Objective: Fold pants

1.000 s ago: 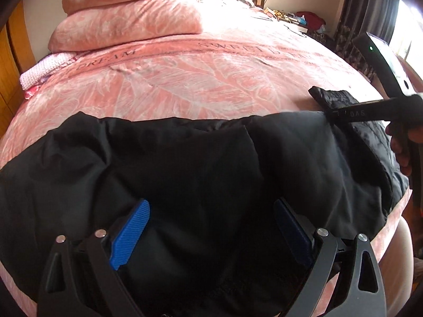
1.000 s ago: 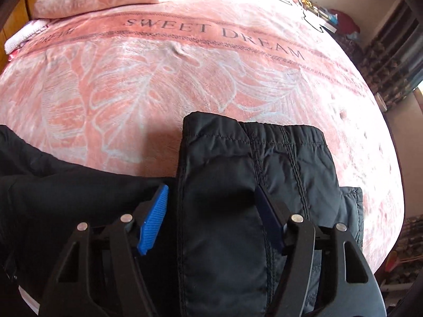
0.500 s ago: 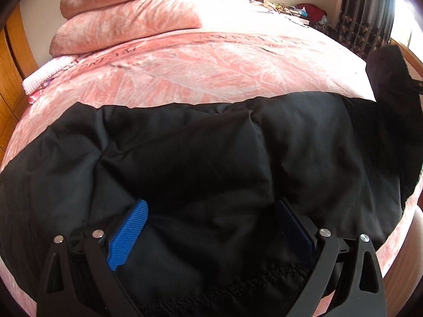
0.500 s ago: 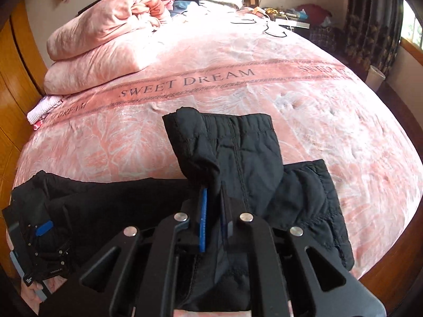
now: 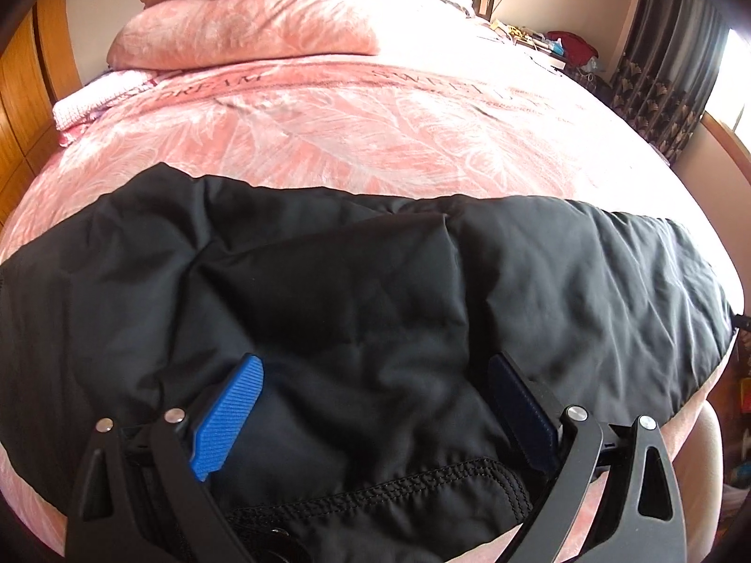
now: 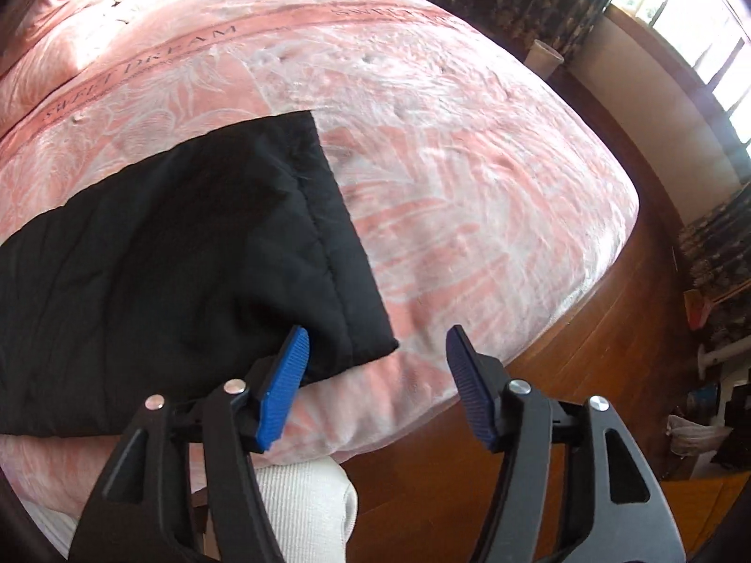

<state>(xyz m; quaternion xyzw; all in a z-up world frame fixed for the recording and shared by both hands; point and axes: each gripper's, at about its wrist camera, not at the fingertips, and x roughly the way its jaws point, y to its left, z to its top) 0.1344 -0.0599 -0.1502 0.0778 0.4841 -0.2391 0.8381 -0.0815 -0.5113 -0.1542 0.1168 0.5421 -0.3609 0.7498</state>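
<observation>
Black padded pants (image 5: 356,291) lie flat across the near side of a pink bed. In the left wrist view my left gripper (image 5: 375,399) is open, its blue pads either side of the cloth near a stitched hem at the near edge. In the right wrist view the pants' right end (image 6: 187,253) lies flat with a stitched hem. My right gripper (image 6: 375,375) is open and empty at the near right corner of that end, its left pad at the cloth edge.
The pink "SWEET DREAM" bedspread (image 5: 375,131) covers the bed. Pink pillows (image 5: 244,33) are stacked at the far left. Wooden floor (image 6: 586,375) lies right of the bed. Curtains and a window (image 6: 680,23) stand beyond. A white cloth (image 6: 300,506) shows under my right gripper.
My right gripper let go of the pants end it had pinched and lifted, and opened. That end now lies flat to the right. My left gripper stayed open over the cloth.
</observation>
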